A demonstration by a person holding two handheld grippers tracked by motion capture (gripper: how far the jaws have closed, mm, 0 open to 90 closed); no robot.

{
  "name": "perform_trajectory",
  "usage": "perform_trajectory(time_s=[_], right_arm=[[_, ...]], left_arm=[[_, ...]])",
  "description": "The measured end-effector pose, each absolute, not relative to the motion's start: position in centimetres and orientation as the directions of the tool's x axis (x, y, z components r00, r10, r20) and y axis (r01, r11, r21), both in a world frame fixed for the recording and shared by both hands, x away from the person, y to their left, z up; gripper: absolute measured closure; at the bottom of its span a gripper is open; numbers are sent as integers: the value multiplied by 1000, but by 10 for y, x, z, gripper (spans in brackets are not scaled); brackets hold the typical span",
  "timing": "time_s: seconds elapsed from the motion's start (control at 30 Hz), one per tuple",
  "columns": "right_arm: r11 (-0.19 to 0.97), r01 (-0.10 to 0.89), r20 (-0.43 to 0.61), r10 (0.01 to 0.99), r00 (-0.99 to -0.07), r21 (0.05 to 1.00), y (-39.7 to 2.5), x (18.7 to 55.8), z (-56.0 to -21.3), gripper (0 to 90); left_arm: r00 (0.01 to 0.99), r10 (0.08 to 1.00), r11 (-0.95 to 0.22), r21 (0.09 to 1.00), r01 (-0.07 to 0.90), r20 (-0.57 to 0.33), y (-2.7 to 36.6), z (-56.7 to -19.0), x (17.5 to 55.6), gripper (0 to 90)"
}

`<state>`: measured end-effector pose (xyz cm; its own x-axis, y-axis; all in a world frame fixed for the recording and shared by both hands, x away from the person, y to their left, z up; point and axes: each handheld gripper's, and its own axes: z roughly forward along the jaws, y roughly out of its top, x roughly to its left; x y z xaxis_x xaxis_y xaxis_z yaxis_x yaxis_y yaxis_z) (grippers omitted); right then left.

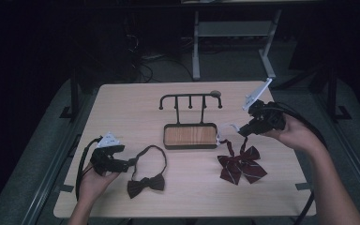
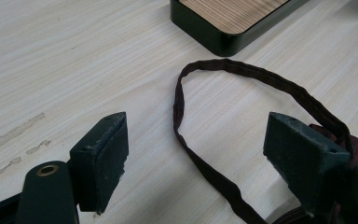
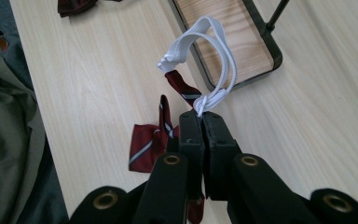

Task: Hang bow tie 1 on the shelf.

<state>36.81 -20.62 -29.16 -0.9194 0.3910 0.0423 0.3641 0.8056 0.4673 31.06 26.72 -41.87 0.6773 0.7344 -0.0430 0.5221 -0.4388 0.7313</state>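
- Right gripper (image 1: 240,130): held in the person's right hand (image 1: 294,133) above the right half of the surface (image 1: 122,101), forearm entering from the lower right, wrist bent so the gripper points left toward the stand.
- Right fingers (image 3: 216,135): pressed together, clamping the white elastic band (image 3: 214,60) of the striped bow tie (image 1: 242,167) at the point where the band is knotted.
- Striped bow tie: dark red woven fabric with thin pale diagonal stripes, flat pointed wings. In the high view it lies on the surface just right of the stand's tray, below the right gripper; its red strap ends rise to the raised band.
- White elastic band: narrow, flat, doubled into a loop, lifted clear of the surface.
- Left gripper (image 1: 130,162): held low in the left hand (image 1: 93,180) at the front left of the surface, pointing right, a grey three-cornered plate on top.
- Left fingers (image 2: 103,154): spread wide, empty; black blocks with worn, matte faces, one on either side of the strap.
- Plain bow tie (image 1: 145,184): dark brown-maroon, soft matte cloth, lying flat just right of the left gripper. Its thin strap (image 2: 200,163) forms a closed loop reaching toward the tray.
- Stand (image 1: 190,97): black metal rail with hooks on posts, fixed to a shallow rounded tray (image 1: 190,136) with a wood-grain floor, at the centre of the surface.
- Surface: pale wood-grain laminate, lightly scuffed near the left gripper.
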Motion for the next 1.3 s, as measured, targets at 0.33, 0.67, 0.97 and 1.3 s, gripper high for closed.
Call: perform_trajectory(time_s=[0.33, 0.67, 0.97, 1.3], right_arm=[[812, 341, 15, 380, -925, 474, -201, 370, -279, 872], [809, 330, 2, 376, -926, 486, -195, 372, -268, 872], [809, 331, -10, 383, -924, 485, -189, 377, -260, 872], [809, 341, 1, 388, -922, 479, -185, 388, -252, 872]], left_arm=[[680, 732, -442, 728, 523, -44, 267, -417, 310, 219], [681, 731, -440, 731, 521, -44, 267, -417, 310, 219], [682, 730, -439, 732, 520, -47, 266, -417, 309, 219], [683, 729, -442, 730, 522, -47, 266, -417, 309, 219]])
